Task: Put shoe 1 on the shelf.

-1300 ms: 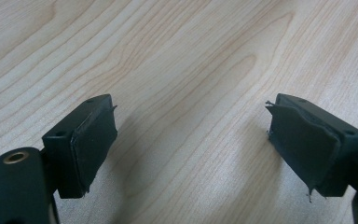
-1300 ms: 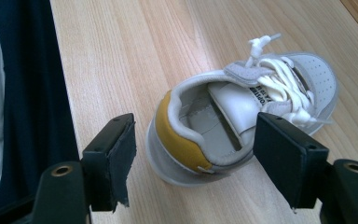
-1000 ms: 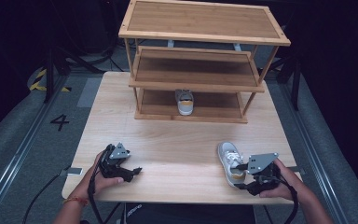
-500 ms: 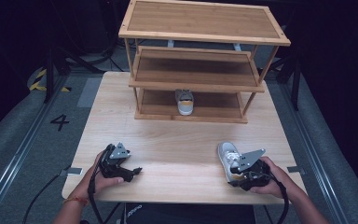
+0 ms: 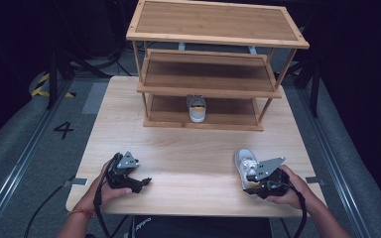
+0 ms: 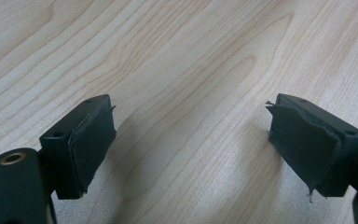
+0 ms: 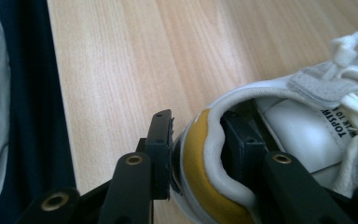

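Sneaker (image 7: 279, 154) heel now pinched; right gripper (image 7: 196, 154) fingers just closed.

high view: above, facing forward-down | gripper views: close, along jaws | shared: table (image 5: 188, 163)

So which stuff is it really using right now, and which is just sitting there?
In use:
- shoe, heel pinched by the right tongs, one jaw inside the heel, one outside
- rack, probably where it goes
- second shoe, on the rack's bottom shelf

Just there:
- left tongs, open over the bare table
- floor mark "4"
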Tool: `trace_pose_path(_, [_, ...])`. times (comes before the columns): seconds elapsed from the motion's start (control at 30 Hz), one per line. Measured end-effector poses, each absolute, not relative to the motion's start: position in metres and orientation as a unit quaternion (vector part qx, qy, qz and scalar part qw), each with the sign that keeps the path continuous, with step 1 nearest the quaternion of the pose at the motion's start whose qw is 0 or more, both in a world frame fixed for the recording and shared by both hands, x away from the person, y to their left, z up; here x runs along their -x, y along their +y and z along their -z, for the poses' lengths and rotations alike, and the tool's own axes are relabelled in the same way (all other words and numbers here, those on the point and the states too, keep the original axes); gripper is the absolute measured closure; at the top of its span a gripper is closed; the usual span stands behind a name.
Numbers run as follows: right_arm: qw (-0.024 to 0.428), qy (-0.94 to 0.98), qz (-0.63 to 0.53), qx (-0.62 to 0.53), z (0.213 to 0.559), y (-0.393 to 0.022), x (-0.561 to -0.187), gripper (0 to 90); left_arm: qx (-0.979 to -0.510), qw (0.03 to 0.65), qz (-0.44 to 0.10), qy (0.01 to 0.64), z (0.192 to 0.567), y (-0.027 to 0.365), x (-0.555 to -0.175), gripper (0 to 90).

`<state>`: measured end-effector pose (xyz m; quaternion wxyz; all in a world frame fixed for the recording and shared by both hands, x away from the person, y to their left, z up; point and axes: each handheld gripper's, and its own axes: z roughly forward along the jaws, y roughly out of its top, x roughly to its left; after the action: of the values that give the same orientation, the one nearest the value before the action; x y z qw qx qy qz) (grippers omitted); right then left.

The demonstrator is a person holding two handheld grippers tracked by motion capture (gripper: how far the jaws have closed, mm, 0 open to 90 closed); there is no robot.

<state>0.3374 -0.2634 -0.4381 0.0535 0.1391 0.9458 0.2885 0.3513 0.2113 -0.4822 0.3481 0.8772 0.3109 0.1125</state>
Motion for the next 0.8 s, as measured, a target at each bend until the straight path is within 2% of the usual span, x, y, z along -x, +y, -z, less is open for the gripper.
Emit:
trace_pose_path(0.4, [0.098, 0.944, -0.289, -0.129, 0.416, -0.26, -0.358, 66.3, -0.878, 0.348, -0.112, 0.31, 0.482, 0.211, -0.351, 14.4])
trace_pose_path(0.8, [0.111, 0.943, -0.296, -0.102, 0.397, -0.221, -0.412, 66.3, -0.877, 0.348, -0.112, 0.31, 0.482, 0.211, -0.351, 14.4])
